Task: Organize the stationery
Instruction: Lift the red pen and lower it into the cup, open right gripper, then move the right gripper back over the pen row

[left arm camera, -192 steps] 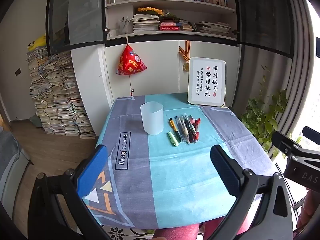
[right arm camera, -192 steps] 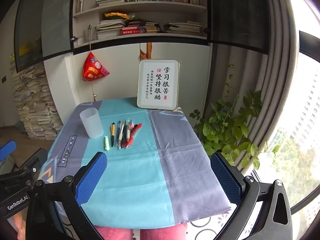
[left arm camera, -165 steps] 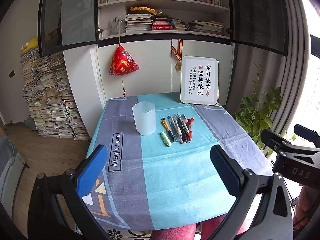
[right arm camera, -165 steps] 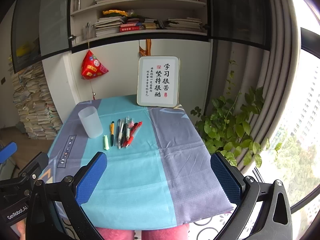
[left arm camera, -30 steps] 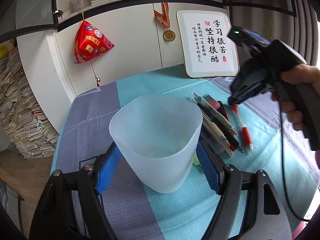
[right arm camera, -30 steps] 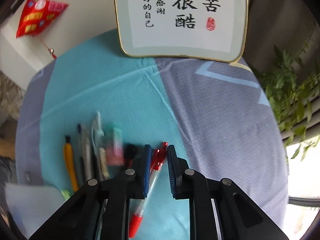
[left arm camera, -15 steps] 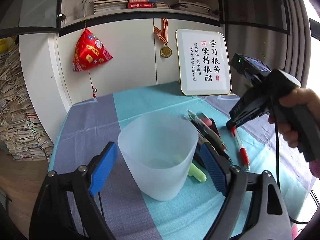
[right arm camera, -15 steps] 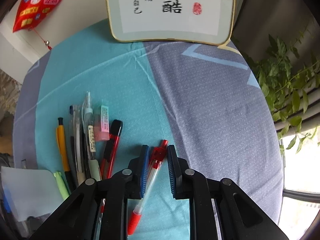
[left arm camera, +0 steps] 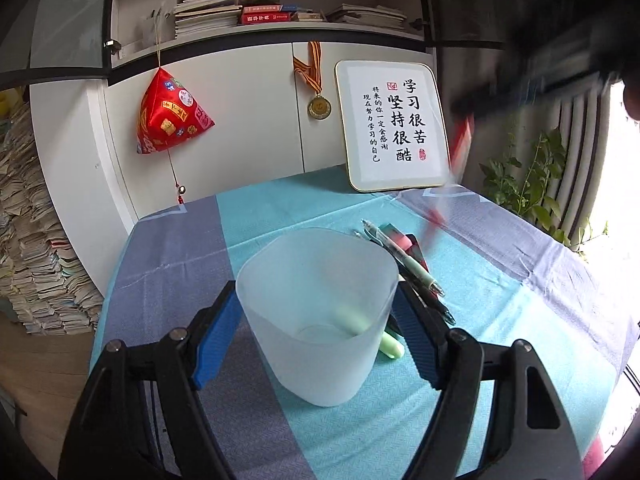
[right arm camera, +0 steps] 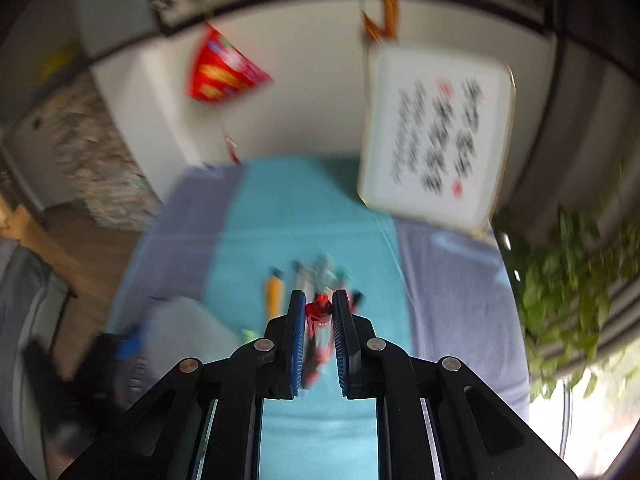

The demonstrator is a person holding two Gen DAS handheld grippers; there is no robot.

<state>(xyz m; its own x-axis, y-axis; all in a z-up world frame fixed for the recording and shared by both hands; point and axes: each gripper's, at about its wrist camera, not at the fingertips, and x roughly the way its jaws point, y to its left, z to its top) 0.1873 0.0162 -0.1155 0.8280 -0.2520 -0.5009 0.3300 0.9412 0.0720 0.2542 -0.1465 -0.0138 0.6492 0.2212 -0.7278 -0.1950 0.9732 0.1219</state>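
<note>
A translucent white cup (left arm camera: pixel 320 320) stands on the blue and grey tablecloth (left arm camera: pixel 168 264). My left gripper (left arm camera: pixel 316 300) straddles it; its jaws are closing and both blue pads touch the cup's sides. A row of pens (left arm camera: pixel 408 264) and a green highlighter (left arm camera: pixel 391 346) lie just right of the cup. My right gripper (right arm camera: pixel 318 304) is shut on a red pen (right arm camera: pixel 319 312) and holds it in the air above the pens (right arm camera: pixel 304 276). In the left wrist view the right gripper (left arm camera: pixel 520 84) is a dark blur at upper right with the red pen (left arm camera: pixel 460 148) hanging from it.
A framed calligraphy board (left arm camera: pixel 394 126) leans on the cabinet at the table's far edge. A red pouch (left arm camera: pixel 170 120) and a medal (left arm camera: pixel 319 107) hang on the cabinet. Potted plants (left arm camera: pixel 524 176) stand right of the table, stacked books (left arm camera: pixel 32 240) to the left.
The right gripper has lifted the red pen off the table and swung upward. The left gripper's jaws widened around the cup, then drew back in against it.
</note>
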